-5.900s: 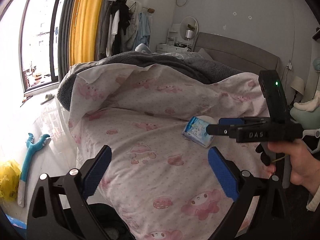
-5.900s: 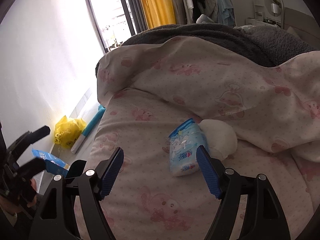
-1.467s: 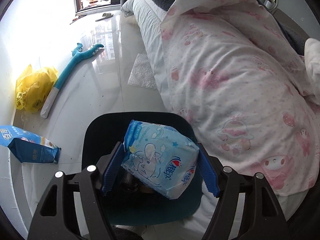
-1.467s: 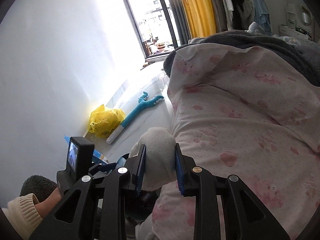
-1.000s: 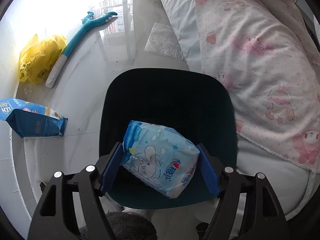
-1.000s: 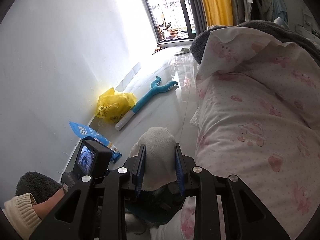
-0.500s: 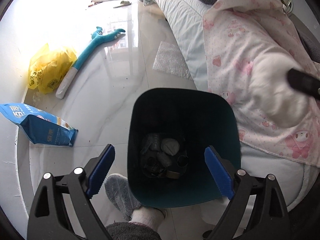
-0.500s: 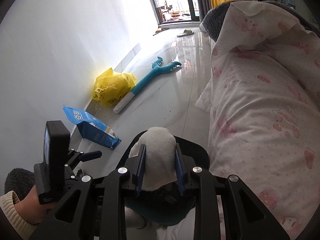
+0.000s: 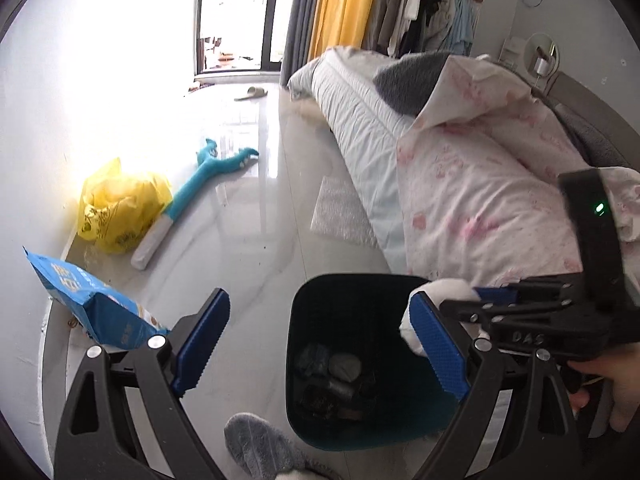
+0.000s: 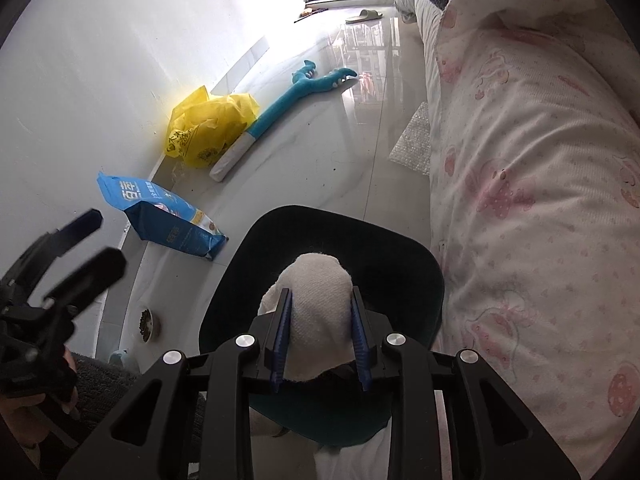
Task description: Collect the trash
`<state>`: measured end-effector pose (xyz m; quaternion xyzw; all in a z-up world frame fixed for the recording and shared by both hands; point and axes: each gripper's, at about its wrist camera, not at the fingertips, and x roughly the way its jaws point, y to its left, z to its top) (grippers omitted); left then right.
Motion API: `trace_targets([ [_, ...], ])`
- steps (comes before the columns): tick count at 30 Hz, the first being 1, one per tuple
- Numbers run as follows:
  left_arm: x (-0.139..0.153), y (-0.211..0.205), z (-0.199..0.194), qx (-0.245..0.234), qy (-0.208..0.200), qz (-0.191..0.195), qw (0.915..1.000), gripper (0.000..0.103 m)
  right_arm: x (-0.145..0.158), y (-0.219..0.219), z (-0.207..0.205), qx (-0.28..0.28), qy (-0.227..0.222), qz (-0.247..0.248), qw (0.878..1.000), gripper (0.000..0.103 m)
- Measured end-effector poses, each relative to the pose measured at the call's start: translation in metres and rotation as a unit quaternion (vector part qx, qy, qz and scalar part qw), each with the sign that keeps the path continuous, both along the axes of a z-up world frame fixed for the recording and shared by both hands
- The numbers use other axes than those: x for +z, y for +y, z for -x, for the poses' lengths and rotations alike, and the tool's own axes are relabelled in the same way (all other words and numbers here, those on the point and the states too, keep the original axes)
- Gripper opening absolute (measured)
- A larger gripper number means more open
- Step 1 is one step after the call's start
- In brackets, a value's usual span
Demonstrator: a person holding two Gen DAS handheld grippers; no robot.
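Right wrist: blue bag (image 10: pixel 160 216) beside bin (image 10: pixel 416 256)

- A home bedroom: a bed (image 9: pixel 472 184) under a pink cartoon-print quilt.
- Clothes (image 9: pixel 416 4) hang beside yellow curtains (image 9: pixel 340 4) and a window.
- Glossy tiled floor (image 9: pixel 256 220) with a slipper (image 9: pixel 256 92).

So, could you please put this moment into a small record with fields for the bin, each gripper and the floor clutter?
bin: dark trash bin on the floor beside the bed, some trash inside
left gripper: open, nothing between its fingers
right gripper: shut on white wad, over the bin
floor clutter: yellow bag, blue pouch, teal plush toy
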<state>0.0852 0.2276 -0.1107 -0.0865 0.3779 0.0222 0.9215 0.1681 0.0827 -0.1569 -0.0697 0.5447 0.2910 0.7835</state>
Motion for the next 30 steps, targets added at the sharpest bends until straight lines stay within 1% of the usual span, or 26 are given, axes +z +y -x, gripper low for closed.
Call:
trace_targets([
  [3,0.016,0.001,0.006,0.007,-0.035,0.004,0.9993,0.093,-0.01,0.006,0.001,0.007,0.008,0.014,1.0,0.029],
  [8,0.04,-0.001,0.013,0.006,-0.081,0.014,0.9966,0.093,-0.026,0.014,0.002,0.014,0.014,0.037,0.999,0.029],
  [16,0.067,-0.016,0.024,-0.013,-0.128,-0.009,0.9916,0.093,-0.036,0.017,0.001,0.01,0.018,0.066,0.998,0.031],
  [17,0.071,-0.017,0.025,-0.014,-0.135,-0.011,0.9907,0.093,-0.038,0.017,0.001,0.008,0.018,0.071,0.997,0.031],
  [19,0.079,-0.019,0.027,-0.017,-0.147,-0.014,0.9889,0.093,-0.04,0.015,0.0,0.004,0.02,0.075,0.997,0.038],
  [20,0.083,-0.02,0.028,-0.018,-0.153,-0.016,0.988,0.093,-0.039,0.013,-0.001,0.002,0.02,0.074,0.997,0.045],
  [23,0.093,-0.022,0.031,-0.022,-0.165,-0.012,0.9859,0.093,-0.032,0.007,-0.002,-0.007,0.016,0.058,0.998,0.046],
  [26,0.103,-0.023,0.033,-0.021,-0.176,-0.004,0.9841,0.094,-0.022,0.002,-0.002,-0.014,0.008,0.042,0.999,0.053],
  [27,0.106,-0.024,0.034,-0.022,-0.178,-0.006,0.9838,0.094,-0.017,0.001,-0.001,-0.014,0.004,0.039,0.999,0.053],
  [28,0.108,-0.026,0.035,-0.023,-0.178,-0.011,0.9837,0.094,-0.011,0.0,0.0,-0.013,-0.002,0.033,0.999,0.054],
  [30,0.114,-0.032,0.037,-0.027,-0.183,-0.033,0.9822,0.094,0.004,-0.002,0.003,-0.006,-0.02,0.024,0.999,0.057],
])
